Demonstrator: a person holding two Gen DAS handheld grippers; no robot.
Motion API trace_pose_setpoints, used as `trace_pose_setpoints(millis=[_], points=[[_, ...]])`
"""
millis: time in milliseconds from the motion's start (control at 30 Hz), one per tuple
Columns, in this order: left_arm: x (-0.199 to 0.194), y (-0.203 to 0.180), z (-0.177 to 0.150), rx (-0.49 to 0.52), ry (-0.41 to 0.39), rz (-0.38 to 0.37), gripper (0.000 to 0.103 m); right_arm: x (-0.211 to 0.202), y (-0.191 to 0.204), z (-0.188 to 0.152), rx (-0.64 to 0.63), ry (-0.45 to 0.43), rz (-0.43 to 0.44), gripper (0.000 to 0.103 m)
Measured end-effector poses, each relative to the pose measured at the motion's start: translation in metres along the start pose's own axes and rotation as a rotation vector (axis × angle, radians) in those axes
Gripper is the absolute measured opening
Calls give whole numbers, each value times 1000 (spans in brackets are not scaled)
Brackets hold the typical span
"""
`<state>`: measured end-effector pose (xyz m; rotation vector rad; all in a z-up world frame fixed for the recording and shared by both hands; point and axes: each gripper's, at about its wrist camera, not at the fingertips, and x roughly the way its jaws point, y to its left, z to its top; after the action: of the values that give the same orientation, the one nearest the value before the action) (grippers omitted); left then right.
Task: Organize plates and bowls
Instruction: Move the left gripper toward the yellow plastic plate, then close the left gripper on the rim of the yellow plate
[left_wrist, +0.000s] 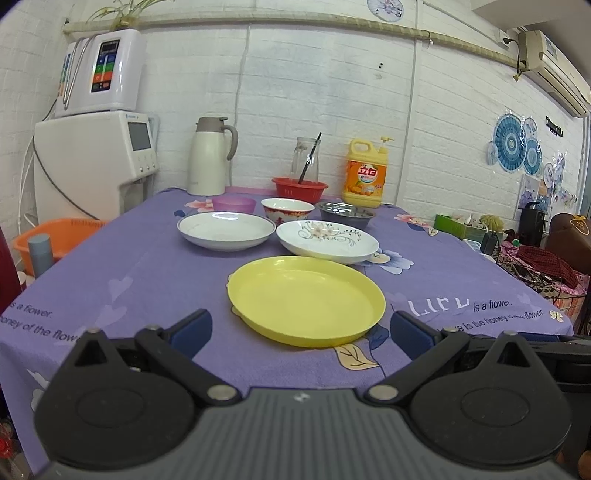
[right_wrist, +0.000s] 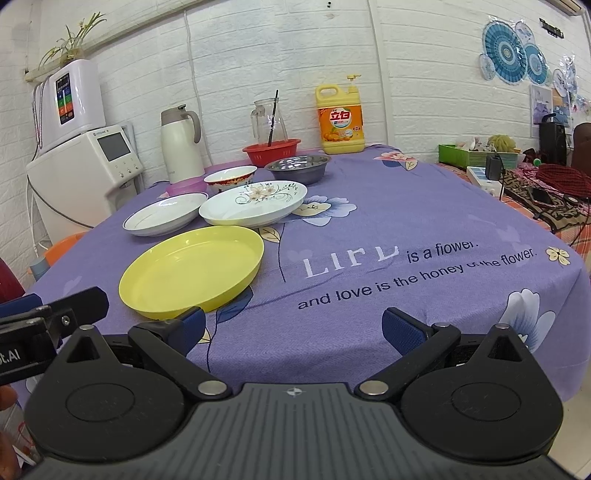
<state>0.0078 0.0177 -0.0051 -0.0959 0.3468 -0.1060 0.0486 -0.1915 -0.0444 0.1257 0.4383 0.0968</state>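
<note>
A yellow plate (left_wrist: 306, 304) (right_wrist: 192, 271) lies nearest on the purple tablecloth. Behind it lie a plain white plate (left_wrist: 226, 229) (right_wrist: 164, 214) and a flowered white plate (left_wrist: 327, 240) (right_wrist: 253, 202). Further back stand a purple bowl (left_wrist: 233, 204) (right_wrist: 186, 187), a red-patterned white bowl (left_wrist: 287, 210) (right_wrist: 231, 178) and a steel bowl (left_wrist: 345, 214) (right_wrist: 298, 168). My left gripper (left_wrist: 300, 334) is open, hovering just before the yellow plate. My right gripper (right_wrist: 293, 330) is open and empty, to the right of that plate. The left gripper's body (right_wrist: 44, 325) shows at the right wrist view's left edge.
At the back stand a white thermos jug (left_wrist: 208, 160), a red basket (left_wrist: 299, 186) with a glass pitcher (left_wrist: 306, 158), and a yellow detergent bottle (left_wrist: 365, 173). A water dispenser (left_wrist: 92, 162) and an orange basin (left_wrist: 55, 236) are left of the table. Clutter (right_wrist: 517, 177) lies right.
</note>
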Motion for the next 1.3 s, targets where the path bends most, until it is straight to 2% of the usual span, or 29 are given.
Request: trace_pose_setpoints(millis=[667, 800, 933, 1100, 1300], points=[[12, 5, -1, -15, 32, 19, 102, 6, 2, -1, -1, 14, 5, 103], [19, 16, 6, -22, 35, 53, 102, 11, 1, 3, 14, -6, 42, 103], [35, 35, 12, -79, 56, 95, 102, 20, 3, 10, 17, -23, 100, 103], [64, 50, 21, -126, 119, 104, 102, 50, 8, 19, -15, 39, 104, 103], [106, 58, 37, -128, 191, 93, 102, 90, 9, 32, -42, 132, 110, 103]])
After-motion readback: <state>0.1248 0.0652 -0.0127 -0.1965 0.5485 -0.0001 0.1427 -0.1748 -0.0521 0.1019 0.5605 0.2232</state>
